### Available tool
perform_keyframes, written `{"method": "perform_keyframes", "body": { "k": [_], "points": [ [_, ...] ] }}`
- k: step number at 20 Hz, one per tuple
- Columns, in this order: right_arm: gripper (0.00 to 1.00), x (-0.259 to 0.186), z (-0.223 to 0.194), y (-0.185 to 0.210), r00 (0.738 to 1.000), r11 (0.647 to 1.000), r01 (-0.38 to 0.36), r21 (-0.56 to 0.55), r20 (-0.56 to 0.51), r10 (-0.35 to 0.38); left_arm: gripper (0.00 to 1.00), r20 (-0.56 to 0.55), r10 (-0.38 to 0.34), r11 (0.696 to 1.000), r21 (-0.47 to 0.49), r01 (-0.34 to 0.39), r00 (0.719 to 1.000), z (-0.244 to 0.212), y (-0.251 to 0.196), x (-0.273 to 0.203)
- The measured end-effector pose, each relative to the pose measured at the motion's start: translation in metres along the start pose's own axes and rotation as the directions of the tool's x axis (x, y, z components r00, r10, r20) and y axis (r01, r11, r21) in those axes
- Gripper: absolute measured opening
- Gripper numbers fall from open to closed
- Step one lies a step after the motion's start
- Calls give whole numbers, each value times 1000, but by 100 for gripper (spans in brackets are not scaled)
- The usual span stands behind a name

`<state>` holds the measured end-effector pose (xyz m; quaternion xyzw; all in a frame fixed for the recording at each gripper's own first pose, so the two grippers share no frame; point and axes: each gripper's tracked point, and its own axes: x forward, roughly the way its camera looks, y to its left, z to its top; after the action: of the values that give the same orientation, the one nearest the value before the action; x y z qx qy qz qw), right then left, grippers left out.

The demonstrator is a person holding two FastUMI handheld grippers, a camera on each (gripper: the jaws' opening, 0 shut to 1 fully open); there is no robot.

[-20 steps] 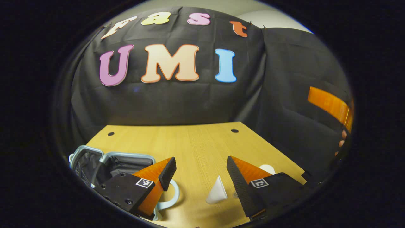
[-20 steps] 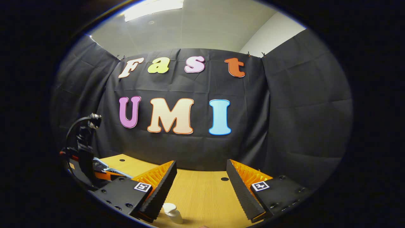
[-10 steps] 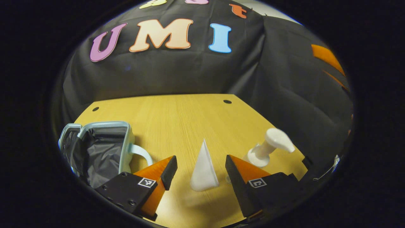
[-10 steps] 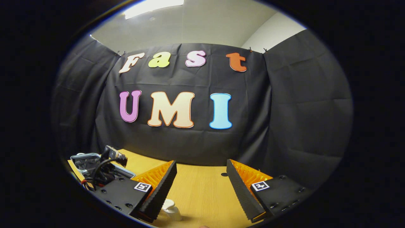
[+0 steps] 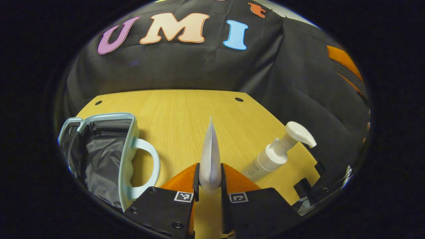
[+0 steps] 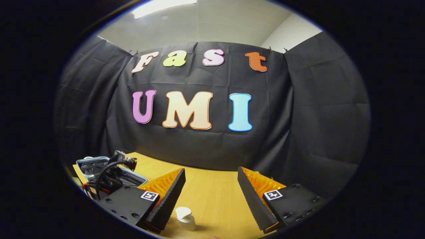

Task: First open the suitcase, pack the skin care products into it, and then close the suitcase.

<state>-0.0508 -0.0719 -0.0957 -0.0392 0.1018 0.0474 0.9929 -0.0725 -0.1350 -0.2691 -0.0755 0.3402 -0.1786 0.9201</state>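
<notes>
Left tool (image 5: pixel 210 179) is pinched onto a white tube (image 5: pixel 210 156), both black pads pressing its sides near the lower, wider end. The tube's flat crimped end points up and away toward the far edge of the desk (image 5: pixel 186 109). This tool is tilted down over the near part of the desk, looking along the wood toward the booth wall.

To its left, by the left edge of the desk, lies the suitcase (image 5: pixel 99 149), open, its dark lining exposed inside a pale blue rim, the curved handle reaching toward the tool. Suitcase and tube are near each other but apart. On the other side a white pump bottle (image 5: pixel 275 152) stands close beside the tool, appearing tilted in the fisheye picture, its pump head turned toward the right edge. The middle and far part of the desk between these things and the two dark holes near the far edge is bare wood.

Right tool (image 6: pixel 211 196) is held higher and more level, facing the wall, its orange-backed fingers spread wide with nothing between them. Just below its left finger (image 6: pixel 167 199), in the right gripper view, the pump bottle (image 6: pixel 186 218) shows its white top on the desk, not touched by the tool. Farther left in that view, the back of the left tool (image 6: pixel 111 172) with its cables sits in front of the open suitcase (image 6: pixel 89 164), near the left edge of the desk (image 6: pixel 212 202).
</notes>
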Motion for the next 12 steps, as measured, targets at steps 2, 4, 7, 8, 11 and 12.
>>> {"method": "perform_keyframes", "body": {
  "k": [2, 4, 7, 8, 11, 12],
  "points": [
    [99, 4, -14, 11, 999, 1000, -23, 11, -23, 24, 24, 24, 7, 1000, 25, -8, 1000, 17, 3, -14],
    [99, 8, -30, 22, 997, 999, -48, 10, -53, 48, 24, 50, 30, 998, 47, -32, 998, 34, 8, -28],
    [99, 14, -60, 41, 990, 996, -90, 4, -105, 90, 24, 88, 56, 997, 45, -60, 995, 53, 15, -46],
    [99, 16, -73, 45, 986, 995, -101, -1, -130, 101, 24, 96, 61, 997, 33, -64, 993, 58, 16, -52],
    [99, 16, -119, 53, 969, 992, -127, -18, -217, 120, 24, 118, 91, 995, 23, -94, 989, 69, 24, -67],
    [99, 16, -134, 55, 961, 991, -133, -18, -245, 125, 24, 124, 100, 994, 25, -104, 987, 72, 27, -71]
  ]
}}
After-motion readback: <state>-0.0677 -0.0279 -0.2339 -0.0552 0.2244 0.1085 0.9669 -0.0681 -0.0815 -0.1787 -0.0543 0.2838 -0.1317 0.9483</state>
